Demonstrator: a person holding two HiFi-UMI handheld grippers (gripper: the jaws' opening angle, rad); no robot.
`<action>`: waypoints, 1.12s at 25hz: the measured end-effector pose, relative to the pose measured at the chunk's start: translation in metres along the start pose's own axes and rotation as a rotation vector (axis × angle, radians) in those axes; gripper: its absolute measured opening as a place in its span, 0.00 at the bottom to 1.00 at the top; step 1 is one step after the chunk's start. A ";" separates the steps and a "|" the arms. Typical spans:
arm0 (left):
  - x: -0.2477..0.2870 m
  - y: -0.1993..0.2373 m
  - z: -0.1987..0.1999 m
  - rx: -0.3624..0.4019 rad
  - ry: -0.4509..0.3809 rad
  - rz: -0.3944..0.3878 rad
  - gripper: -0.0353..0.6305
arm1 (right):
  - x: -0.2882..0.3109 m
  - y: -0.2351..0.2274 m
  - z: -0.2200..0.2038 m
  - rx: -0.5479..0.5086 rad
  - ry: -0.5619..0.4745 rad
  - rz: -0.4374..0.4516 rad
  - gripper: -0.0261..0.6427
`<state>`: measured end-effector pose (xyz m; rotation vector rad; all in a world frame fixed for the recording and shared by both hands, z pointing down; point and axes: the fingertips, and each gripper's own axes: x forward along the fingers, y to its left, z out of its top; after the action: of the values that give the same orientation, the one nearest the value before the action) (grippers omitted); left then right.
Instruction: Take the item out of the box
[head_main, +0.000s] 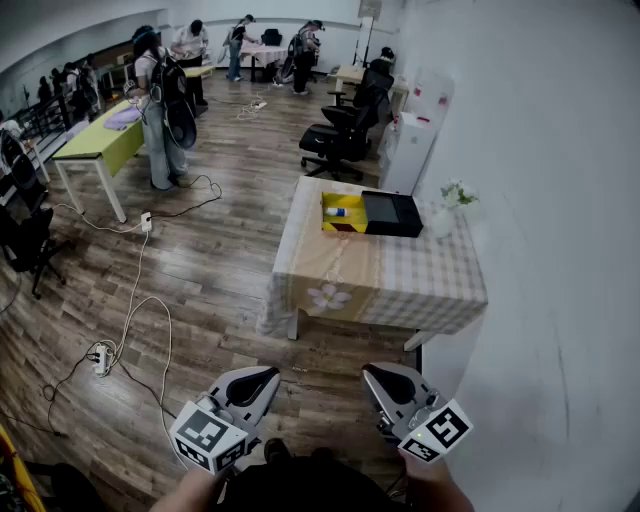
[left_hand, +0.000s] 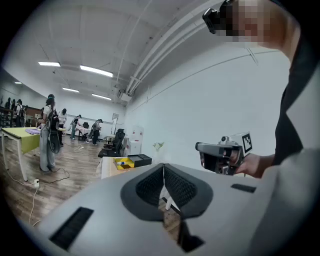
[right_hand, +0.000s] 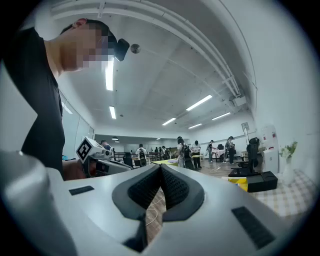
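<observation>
L gripper (head_main: 262, 378) & R gripper (head_main: 378, 378): jaws fully closed, nothing held, both well apart from table (head_main: 400, 280). Small bottle (head_main: 337, 211) lies inside yellow box (head_main: 351, 200) at table's far edge.

Bare wooden floor (head_main: 230, 290) leads up to the tabletop (head_main: 400, 285), whose near half lies free, while at its far end the yellow box (head_main: 328, 226), black lid (head_main: 392, 213) and flower vase (head_main: 447, 208) crowd together, hard against the right wall (head_main: 540, 200).
</observation>
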<state>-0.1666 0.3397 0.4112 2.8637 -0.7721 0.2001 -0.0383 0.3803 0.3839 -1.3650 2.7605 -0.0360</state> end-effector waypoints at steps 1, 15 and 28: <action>0.000 0.000 0.000 0.004 -0.002 -0.005 0.08 | 0.001 0.000 -0.001 0.001 0.002 -0.001 0.09; -0.024 0.022 0.002 -0.005 -0.038 -0.015 0.08 | 0.037 0.010 -0.003 0.034 0.001 -0.004 0.09; -0.044 0.065 -0.014 -0.055 -0.056 0.004 0.08 | 0.082 0.019 -0.009 0.044 0.046 0.022 0.09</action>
<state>-0.2390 0.3083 0.4254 2.8271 -0.7804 0.0984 -0.1035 0.3270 0.3887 -1.3402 2.7932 -0.1283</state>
